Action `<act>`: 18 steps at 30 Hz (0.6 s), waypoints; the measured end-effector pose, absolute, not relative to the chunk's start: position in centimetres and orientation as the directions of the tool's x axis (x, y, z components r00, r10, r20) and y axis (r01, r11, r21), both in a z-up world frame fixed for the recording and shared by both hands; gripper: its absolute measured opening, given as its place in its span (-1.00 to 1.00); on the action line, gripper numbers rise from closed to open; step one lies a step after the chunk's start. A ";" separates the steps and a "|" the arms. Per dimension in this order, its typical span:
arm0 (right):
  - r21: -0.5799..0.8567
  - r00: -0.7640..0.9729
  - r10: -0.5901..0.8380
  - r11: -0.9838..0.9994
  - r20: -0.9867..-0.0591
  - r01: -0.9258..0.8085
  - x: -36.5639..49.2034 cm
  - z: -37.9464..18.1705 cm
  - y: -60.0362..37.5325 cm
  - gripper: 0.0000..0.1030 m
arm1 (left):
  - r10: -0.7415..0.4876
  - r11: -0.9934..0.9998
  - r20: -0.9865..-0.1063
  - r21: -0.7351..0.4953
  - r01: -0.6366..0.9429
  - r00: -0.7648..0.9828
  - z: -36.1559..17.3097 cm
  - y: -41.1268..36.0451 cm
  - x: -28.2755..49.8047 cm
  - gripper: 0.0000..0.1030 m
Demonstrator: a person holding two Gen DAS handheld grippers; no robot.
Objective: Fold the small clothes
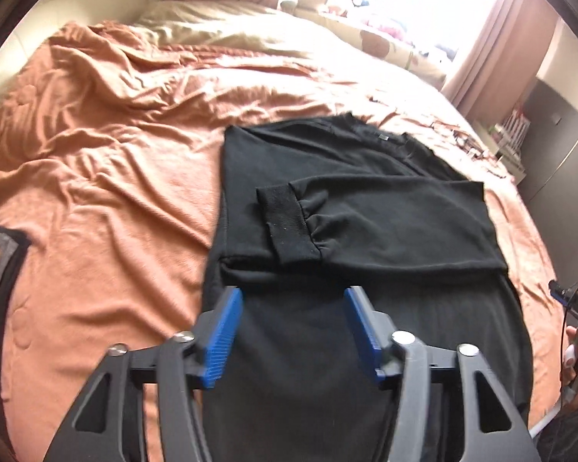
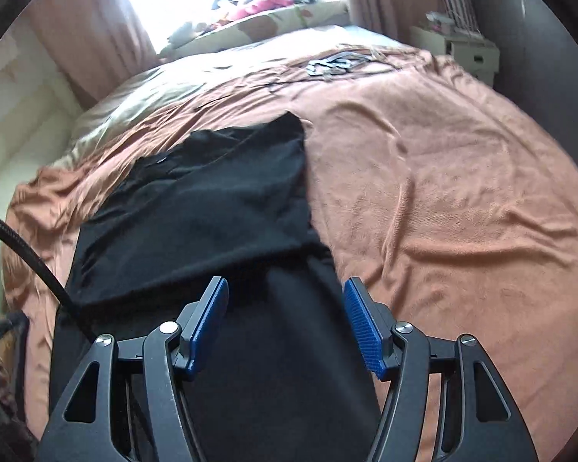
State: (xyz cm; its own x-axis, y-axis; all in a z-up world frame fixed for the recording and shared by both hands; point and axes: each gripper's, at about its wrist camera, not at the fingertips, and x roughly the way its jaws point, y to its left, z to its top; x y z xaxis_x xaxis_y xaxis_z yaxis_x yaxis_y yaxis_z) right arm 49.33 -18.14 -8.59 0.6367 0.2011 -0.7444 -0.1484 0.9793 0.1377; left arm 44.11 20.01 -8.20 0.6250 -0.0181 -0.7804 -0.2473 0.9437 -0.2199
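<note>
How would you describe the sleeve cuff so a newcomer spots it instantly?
Start at the orange blanket covering the bed, then find the black sweater lying flat on it. The cuff ends the sleeve folded across the sweater's body; its ribbed knit band stands out against the smooth fabric around it.

window (image 1: 397, 7) glare blown out | fisheye edges dark | slight blur

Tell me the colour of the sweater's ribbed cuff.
Black, like the rest of the sweater; the cuff shows best in the left wrist view.
</note>
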 end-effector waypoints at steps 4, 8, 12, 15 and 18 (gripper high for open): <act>0.107 0.662 0.175 0.984 -0.729 -0.143 44.6 -6.9 -18.8 0.60 | 0.009 0.957 -0.745 -0.187 -0.222 0.667 -6.4 19.9 40.7 0.48; 0.110 0.666 0.168 0.986 -0.727 -0.129 40.4 -5.9 -19.7 0.66 | 0.011 0.968 -0.733 -0.163 -0.191 0.680 -5.5 19.3 37.6 0.60; 0.115 0.673 0.163 0.987 -0.722 -0.117 36.2 -5.0 -20.8 0.71 | 0.007 0.972 -0.726 -0.155 -0.174 0.687 -4.8 18.7 34.0 0.63; 0.123 0.681 0.172 0.985 -0.712 -0.120 33.3 -4.1 -21.7 0.72 | 0.021 0.974 -0.715 -0.144 -0.177 0.699 -4.4 18.1 31.1 0.84; 0.124 0.694 0.174 0.985 -0.698 -0.122 30.5 -3.2 -22.7 0.84 | 0.036 0.975 -0.697 -0.134 -0.179 0.716 -3.7 17.3 28.0 0.89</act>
